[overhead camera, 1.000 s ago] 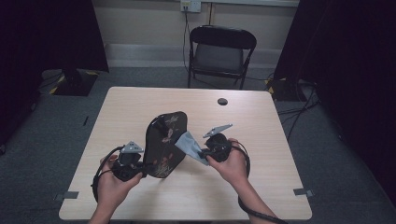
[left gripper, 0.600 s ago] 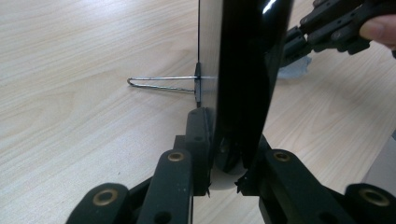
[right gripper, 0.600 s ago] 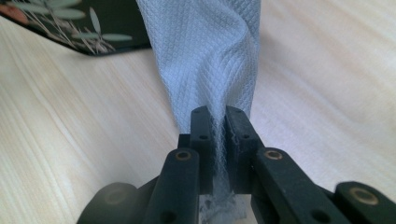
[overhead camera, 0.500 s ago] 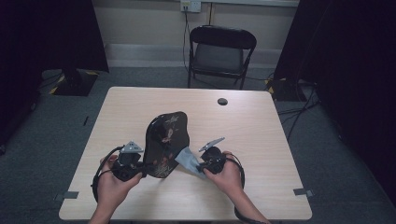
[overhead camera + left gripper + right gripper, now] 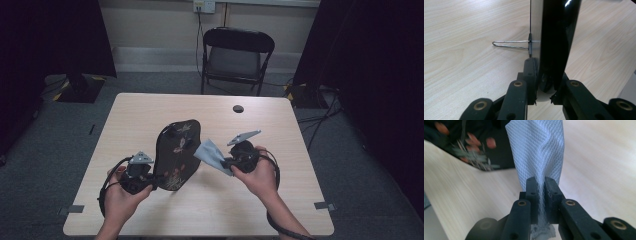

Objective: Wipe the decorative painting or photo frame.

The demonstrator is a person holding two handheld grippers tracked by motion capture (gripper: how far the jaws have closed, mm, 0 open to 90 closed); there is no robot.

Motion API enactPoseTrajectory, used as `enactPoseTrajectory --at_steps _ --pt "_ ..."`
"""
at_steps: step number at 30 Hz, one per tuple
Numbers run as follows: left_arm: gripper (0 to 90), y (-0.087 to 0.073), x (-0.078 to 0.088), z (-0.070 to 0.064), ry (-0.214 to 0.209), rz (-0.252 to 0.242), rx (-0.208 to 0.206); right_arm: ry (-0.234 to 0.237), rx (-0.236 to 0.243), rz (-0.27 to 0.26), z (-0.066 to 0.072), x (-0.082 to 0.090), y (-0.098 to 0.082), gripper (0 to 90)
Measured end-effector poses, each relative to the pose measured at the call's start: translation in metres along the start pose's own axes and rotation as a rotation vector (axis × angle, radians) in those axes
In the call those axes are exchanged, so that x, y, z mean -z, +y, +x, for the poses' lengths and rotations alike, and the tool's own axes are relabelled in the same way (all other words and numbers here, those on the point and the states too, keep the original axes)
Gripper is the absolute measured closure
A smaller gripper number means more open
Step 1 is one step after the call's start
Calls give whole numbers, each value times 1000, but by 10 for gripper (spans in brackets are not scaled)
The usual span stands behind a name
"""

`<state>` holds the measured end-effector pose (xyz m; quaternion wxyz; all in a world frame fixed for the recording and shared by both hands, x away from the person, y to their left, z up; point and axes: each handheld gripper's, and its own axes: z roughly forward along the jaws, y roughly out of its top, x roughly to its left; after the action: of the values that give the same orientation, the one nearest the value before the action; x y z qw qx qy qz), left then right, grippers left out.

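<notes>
A black oval board (image 5: 177, 150) with a floral pattern stands on edge on the wooden table (image 5: 145, 110), leaning slightly. My left gripper (image 5: 151, 179) is shut on its lower edge. In the left gripper view the board (image 5: 556, 37) rises edge-on from between the jaws of that gripper (image 5: 545, 83), and a thin wire loop (image 5: 510, 44) sticks out of its back. My right gripper (image 5: 226, 163) is shut on a pale blue-grey cloth (image 5: 212, 154), held up beside the board's right face. In the right gripper view the cloth (image 5: 536, 150) stands up from my right gripper (image 5: 541, 187), with the board (image 5: 474, 145) blurred behind.
A small dark round thing (image 5: 238, 108) lies near the table's far edge. A black folding chair (image 5: 237, 55) stands beyond the table. Cables trail from both grippers toward the person.
The right hand dipped toward the person with the cloth, then rose back up beside the board. The left hand and the board have stayed put.
</notes>
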<state>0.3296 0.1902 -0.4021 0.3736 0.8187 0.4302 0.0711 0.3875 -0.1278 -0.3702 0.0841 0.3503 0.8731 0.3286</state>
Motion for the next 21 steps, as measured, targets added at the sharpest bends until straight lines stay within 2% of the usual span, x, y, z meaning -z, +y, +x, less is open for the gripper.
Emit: enactPoseTrajectory --at_steps 5,11,15,21 --pt "789 0 0 0 -1 0 2 -16 30 -62 4 27 28 833" --pt "789 0 0 0 -2 -1 -1 -26 56 -115 11 41 57 833" --pt "789 0 0 0 -3 1 -4 -39 69 -87 13 30 62 833" --pt "789 0 0 0 -3 1 -3 -24 43 -35 8 1 47 833"
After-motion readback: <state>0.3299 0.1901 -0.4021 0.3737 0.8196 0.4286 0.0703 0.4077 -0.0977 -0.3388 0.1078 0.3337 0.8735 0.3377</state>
